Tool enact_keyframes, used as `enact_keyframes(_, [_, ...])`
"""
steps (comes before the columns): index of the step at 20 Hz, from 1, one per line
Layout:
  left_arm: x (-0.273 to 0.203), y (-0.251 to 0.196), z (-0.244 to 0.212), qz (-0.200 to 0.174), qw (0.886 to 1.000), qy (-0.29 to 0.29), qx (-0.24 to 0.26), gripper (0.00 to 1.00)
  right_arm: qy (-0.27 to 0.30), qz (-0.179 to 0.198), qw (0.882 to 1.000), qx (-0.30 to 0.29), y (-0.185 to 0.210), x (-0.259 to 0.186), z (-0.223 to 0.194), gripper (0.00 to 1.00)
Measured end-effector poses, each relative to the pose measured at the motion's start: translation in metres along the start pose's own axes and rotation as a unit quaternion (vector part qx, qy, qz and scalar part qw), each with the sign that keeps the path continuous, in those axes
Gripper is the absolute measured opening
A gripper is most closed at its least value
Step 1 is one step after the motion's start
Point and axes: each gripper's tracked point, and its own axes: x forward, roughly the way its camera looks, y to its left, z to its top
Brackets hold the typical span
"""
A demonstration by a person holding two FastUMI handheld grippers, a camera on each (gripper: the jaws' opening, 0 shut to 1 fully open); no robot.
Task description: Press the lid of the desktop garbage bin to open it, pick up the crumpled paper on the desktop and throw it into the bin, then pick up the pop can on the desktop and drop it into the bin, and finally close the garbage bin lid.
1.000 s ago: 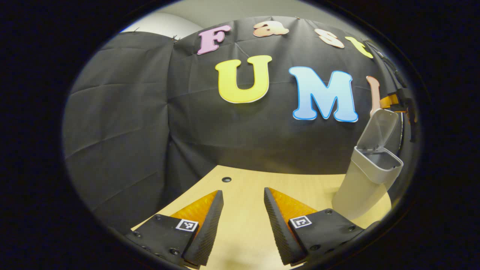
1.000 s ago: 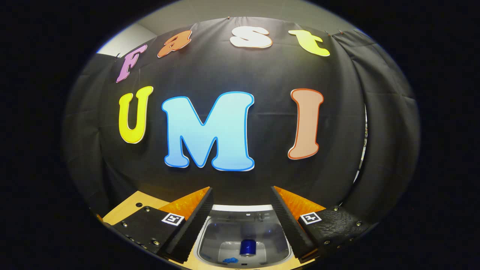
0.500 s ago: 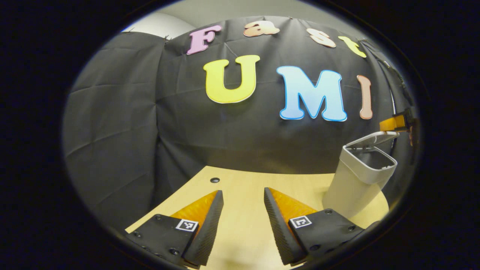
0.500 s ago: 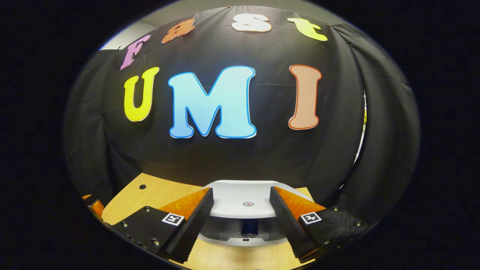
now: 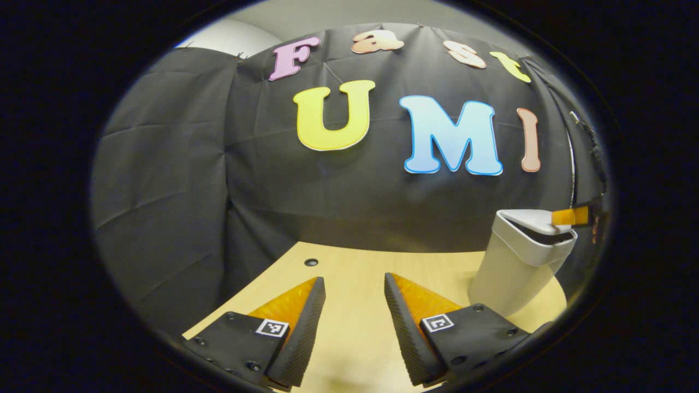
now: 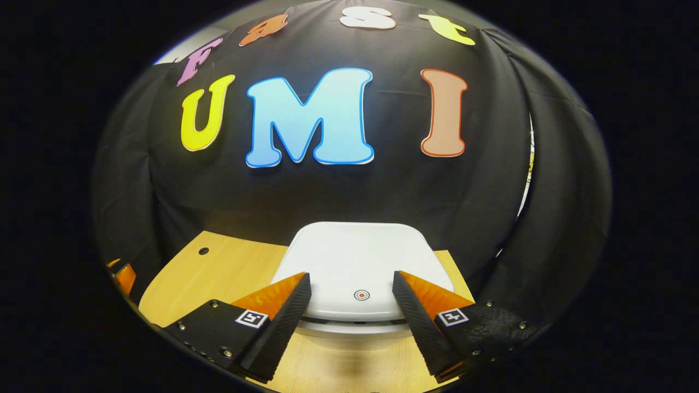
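The grey desktop bin (image 5: 516, 267) stands at the right of the wooden desktop in the left gripper view. Its lid (image 5: 532, 221) is almost flat on the rim, and a finger (image 5: 570, 216) of the right gripper rests on top of it. In the right gripper view the white lid (image 6: 360, 256), with its round press mark (image 6: 361, 295), lies just under my right gripper (image 6: 351, 277). That gripper is open, with one finger on either side of the mark. The lid hides the inside of the bin. My left gripper (image 5: 354, 279) hangs open over bare desktop, left of the bin.
The wooden desktop (image 5: 349, 262) has a small round hole (image 5: 311, 262) near its back edge, also seen as the hole (image 6: 203, 251) in the right gripper view. Black cloth walls close in the back and sides. The desktop's right edge runs just past the bin.
The bin lid swung down from upright to nearly flat, covering the blue can and the paper inside. The right gripper came down with it. The left gripper barely moved.
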Motion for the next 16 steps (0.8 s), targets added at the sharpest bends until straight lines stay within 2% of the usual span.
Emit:
enact_keyframes(10, [0.002,0.006,-0.004,0.006,1.0,0.006,-0.004,0.74,-0.013,-0.001,1.0,0.005,0.0,0.001,-0.012,0.97])
enact_keyframes(16, [0.005,-0.004,-0.005,-0.004,1.0,0.008,0.0,0.74,-0.047,-0.007,0.999,-0.001,0.0,0.002,-0.016,0.98])
